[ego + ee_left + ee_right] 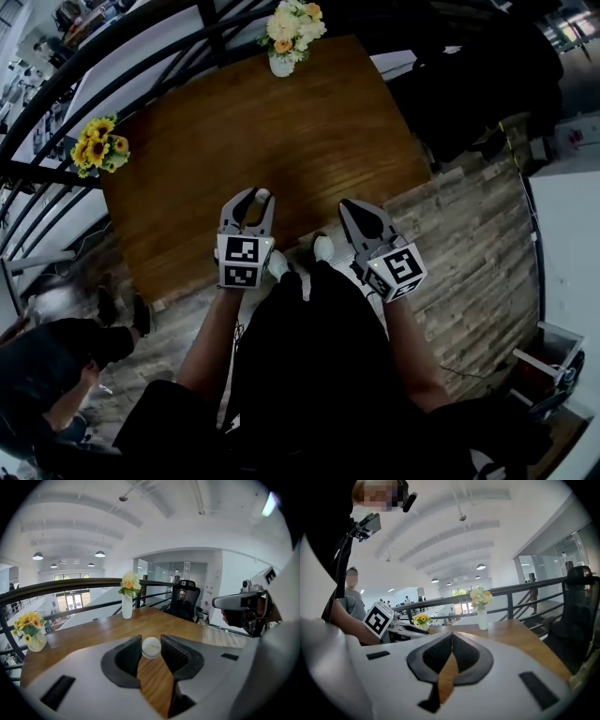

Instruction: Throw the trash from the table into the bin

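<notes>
The left gripper (pixel 151 639) holds its grey jaws partly apart, pads pressed on a small white round ball of trash (pixel 151 647). It looks raised off the brown wooden table (pixel 281 131), probably for carrying to the bin, which no view clearly shows. Beside it, the right gripper (pixel 451 633) is closed tip to tip on nothing, apparently spare. Farther off, a vase of yellow sunflowers (pixel 97 145) and a white vase of pale flowers (pixel 281 64) stand at the table's edges, likely decoration rather than trash.
</notes>
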`<act>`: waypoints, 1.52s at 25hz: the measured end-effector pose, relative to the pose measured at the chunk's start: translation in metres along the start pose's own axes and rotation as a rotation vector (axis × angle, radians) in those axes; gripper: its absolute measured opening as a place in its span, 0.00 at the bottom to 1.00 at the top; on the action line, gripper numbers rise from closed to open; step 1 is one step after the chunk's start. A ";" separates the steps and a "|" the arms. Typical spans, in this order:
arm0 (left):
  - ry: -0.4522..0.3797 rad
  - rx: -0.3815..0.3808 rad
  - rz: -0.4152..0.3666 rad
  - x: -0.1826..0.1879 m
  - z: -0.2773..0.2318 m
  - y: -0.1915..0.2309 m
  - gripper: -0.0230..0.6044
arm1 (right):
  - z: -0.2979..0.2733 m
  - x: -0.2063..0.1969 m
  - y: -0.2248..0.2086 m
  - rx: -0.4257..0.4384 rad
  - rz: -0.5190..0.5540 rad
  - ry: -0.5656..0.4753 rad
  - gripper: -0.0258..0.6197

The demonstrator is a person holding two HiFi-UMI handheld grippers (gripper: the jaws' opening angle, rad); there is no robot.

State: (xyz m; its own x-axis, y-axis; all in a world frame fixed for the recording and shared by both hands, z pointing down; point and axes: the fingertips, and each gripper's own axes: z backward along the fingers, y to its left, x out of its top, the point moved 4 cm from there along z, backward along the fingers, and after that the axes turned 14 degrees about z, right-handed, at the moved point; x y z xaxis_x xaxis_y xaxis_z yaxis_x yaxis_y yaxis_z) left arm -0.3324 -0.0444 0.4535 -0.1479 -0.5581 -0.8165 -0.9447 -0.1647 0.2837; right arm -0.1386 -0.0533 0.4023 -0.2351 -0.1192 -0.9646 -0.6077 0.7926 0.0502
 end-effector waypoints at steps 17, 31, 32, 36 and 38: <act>0.009 -0.121 -0.093 0.011 -0.076 -0.162 0.25 | 0.124 -0.035 -0.119 -0.131 -0.051 -0.036 0.06; -0.005 -0.210 -0.206 0.011 -0.145 -0.350 0.25 | 0.250 -0.084 -0.242 -0.174 -0.076 -0.062 0.06; -0.008 -0.210 -0.207 0.012 -0.147 -0.356 0.25 | 0.254 -0.085 -0.244 -0.168 -0.081 -0.062 0.06; -0.010 -0.204 -0.212 0.014 -0.155 -0.376 0.25 | 0.273 -0.103 -0.259 -0.181 -0.103 -0.061 0.06; -0.003 -0.205 -0.216 0.014 -0.159 -0.384 0.25 | 0.279 -0.107 -0.266 -0.188 -0.115 -0.058 0.06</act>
State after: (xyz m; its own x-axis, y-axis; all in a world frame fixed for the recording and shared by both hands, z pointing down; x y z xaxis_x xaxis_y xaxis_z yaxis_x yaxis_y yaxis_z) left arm 0.0746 -0.1185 0.4135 0.0487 -0.4899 -0.8704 -0.8754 -0.4405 0.1989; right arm 0.2601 -0.0848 0.4200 -0.1153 -0.1633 -0.9798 -0.7600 0.6496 -0.0188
